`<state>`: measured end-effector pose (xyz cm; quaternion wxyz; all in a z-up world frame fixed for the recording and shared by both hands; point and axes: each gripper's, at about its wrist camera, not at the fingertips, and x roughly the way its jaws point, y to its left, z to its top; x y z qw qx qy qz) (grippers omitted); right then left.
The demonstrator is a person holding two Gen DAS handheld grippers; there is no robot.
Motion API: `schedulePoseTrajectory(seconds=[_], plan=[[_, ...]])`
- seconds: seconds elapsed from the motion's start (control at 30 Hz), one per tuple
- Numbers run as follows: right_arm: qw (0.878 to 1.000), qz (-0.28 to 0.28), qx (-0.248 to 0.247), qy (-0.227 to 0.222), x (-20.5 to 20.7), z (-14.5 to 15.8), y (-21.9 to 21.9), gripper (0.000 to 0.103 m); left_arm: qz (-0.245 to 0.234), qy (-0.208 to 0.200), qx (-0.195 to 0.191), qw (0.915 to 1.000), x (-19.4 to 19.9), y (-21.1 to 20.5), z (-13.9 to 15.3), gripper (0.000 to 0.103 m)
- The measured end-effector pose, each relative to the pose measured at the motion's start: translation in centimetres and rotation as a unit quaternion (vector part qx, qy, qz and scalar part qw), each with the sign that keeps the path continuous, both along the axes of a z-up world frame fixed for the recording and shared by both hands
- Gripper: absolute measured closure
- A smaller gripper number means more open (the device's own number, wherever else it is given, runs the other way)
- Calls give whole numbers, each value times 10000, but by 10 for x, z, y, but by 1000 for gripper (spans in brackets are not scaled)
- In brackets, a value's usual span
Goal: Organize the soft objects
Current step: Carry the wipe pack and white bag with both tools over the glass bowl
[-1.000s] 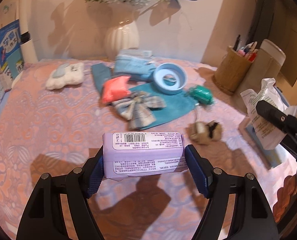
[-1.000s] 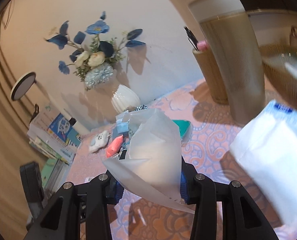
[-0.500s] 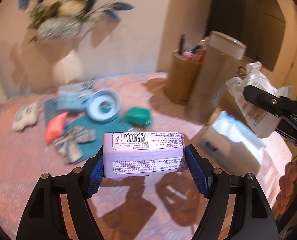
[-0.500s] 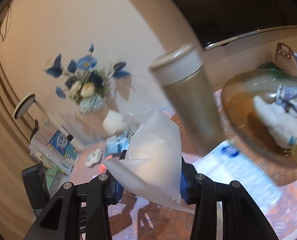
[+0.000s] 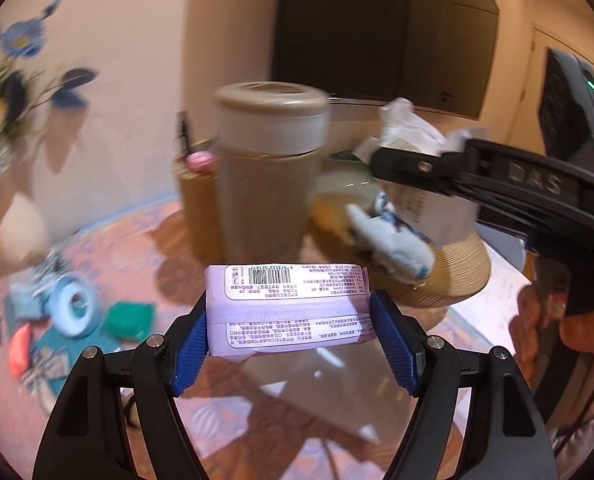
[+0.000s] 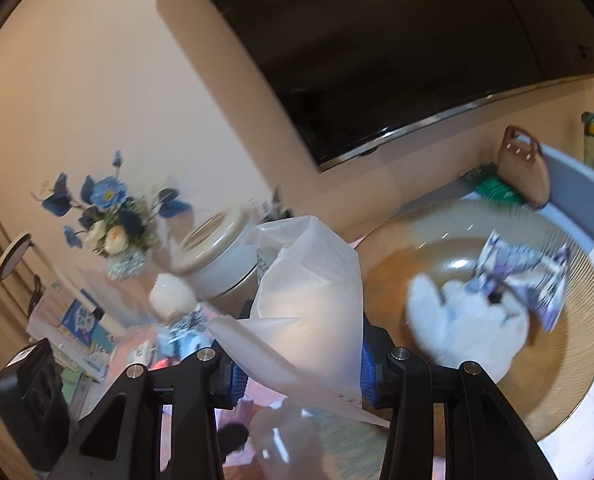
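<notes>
Woven round basket (image 5: 453,276); boxy lilac pack (image 5: 289,312).

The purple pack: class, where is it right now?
In the left wrist view, the purple pack sits centre frame, clamped in the left gripper, in front of the beige canister.

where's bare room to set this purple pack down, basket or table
The round basket has bare floor at its near and left side; the white plush and patterned packet crowd its far right. The tablecloth before the tall canister lies bare; the left pile is crowded.

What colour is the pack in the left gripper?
Pale purple plastic tissue pack with white barcode label; clearest in left wrist view.
</notes>
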<state>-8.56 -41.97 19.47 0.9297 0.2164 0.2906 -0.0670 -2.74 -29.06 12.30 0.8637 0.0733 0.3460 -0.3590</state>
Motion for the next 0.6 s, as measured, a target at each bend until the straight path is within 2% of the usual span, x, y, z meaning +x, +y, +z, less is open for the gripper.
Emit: schedulePoseTrajectory(seconds=[0.2,0.6], plan=[[9998,-178,-7,26,9,6,-34,61,-354,-73,-39,9993,-4,-32,-2,29],[9989,-269,-228,301,42,8,-74,61,-428,-371,-100,9983,7,-83,3,29]])
